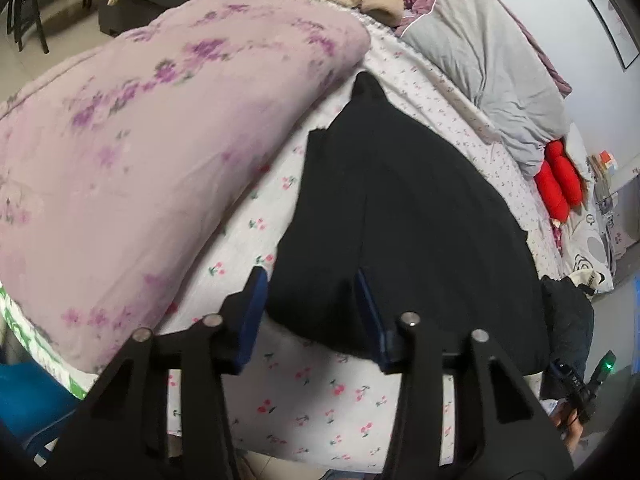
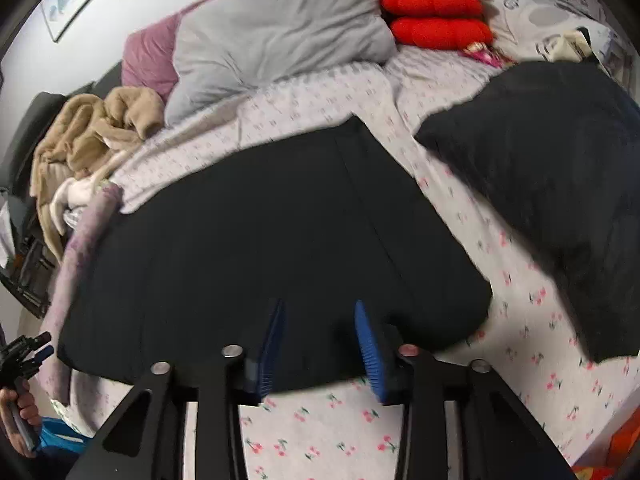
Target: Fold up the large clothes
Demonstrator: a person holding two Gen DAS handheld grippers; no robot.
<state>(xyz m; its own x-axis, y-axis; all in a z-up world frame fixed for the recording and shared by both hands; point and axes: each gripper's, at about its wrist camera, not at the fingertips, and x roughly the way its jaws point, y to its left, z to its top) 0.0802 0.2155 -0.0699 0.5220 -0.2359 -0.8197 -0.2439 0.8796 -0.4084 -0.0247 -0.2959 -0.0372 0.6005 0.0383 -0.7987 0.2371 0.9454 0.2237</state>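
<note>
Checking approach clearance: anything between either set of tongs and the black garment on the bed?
Nothing visible. The black garment lies flat on the cherry-print sheet, its near edge already between the right tongs. The left tongs straddle its near corner. The floral quilt sits beside it.

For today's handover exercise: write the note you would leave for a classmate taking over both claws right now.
Left claw: open, at the black garment's near left edge, cloth between the pads, no clear pinch.
Right claw: open, over the garment's near hem, gripping nothing.
The garment lies flat on the cherry-print sheet, a lengthwise fold line showing. A second black garment lies to the right.
Done: laid out, apparently folded once.
Left: further folds, then the second garment.
</note>
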